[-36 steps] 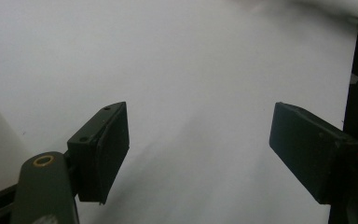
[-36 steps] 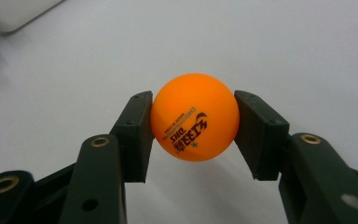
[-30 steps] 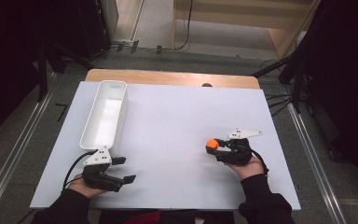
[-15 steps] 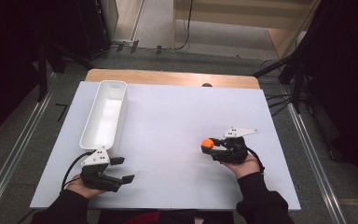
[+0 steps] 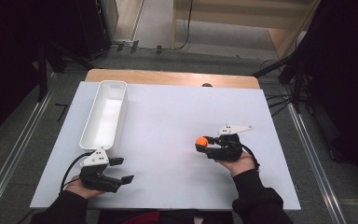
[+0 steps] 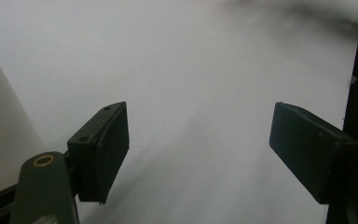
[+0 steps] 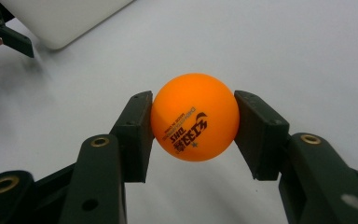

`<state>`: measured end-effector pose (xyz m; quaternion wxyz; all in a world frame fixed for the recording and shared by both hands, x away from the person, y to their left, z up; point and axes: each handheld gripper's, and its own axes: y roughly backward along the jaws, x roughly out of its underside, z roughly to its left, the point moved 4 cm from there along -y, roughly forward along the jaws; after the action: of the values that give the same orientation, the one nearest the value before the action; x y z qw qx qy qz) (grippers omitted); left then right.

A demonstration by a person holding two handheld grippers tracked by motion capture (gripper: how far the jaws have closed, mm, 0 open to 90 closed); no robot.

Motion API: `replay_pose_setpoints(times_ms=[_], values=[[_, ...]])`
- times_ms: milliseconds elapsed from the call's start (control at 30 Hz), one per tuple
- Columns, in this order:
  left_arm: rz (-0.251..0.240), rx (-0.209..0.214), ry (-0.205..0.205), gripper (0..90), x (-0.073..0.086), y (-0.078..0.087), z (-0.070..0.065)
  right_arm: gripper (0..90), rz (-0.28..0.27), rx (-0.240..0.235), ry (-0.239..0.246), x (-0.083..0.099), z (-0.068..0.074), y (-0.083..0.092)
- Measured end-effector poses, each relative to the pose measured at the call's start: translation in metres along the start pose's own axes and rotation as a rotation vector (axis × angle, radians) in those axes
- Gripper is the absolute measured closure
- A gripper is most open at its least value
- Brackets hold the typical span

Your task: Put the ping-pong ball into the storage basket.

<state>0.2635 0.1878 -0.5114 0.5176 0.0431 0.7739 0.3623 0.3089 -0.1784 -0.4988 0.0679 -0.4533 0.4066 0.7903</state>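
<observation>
A white table [image 5: 168, 121] top takes up most of the high view, with a strip of bare wood at its far edge. On its left side lies a long white tray [image 5: 103, 114], running from far to near. The left gripper [image 5: 121, 170] rests at the near left corner, just near of the tray's near end, held in the person's left hand [image 5: 77, 185]. Its jaws stand wide apart with nothing between them; in the left gripper view only blurred white surface lies beyond the pads [image 6: 105, 149], and a pale wall at that view's left edge is too blurred to make out.

The right gripper [image 5: 201, 143] is on the right half of the table, near the near edge, well apart from the tray. Its jaws are clenched on an orange ball [image 7: 195, 116], one pad pressing each side. The ball carries dark printing that reads upside down and is too small to read. Whether the ball touches the table I cannot tell.
</observation>
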Motion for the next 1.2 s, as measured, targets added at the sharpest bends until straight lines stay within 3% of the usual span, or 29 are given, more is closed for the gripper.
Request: replay_pose_setpoints(times_ms=[333,1200], values=[[0.0,0.0,0.001,20.3,0.0,0.0,0.0,48.4,-0.012,-0.028,0.015,-0.011,0.01,-0.005],[0.001,-0.001,-0.015,20.3,0.0,0.001,-0.002,48.4,0.007,-0.039,0.042,-0.035,0.023,-0.025]])
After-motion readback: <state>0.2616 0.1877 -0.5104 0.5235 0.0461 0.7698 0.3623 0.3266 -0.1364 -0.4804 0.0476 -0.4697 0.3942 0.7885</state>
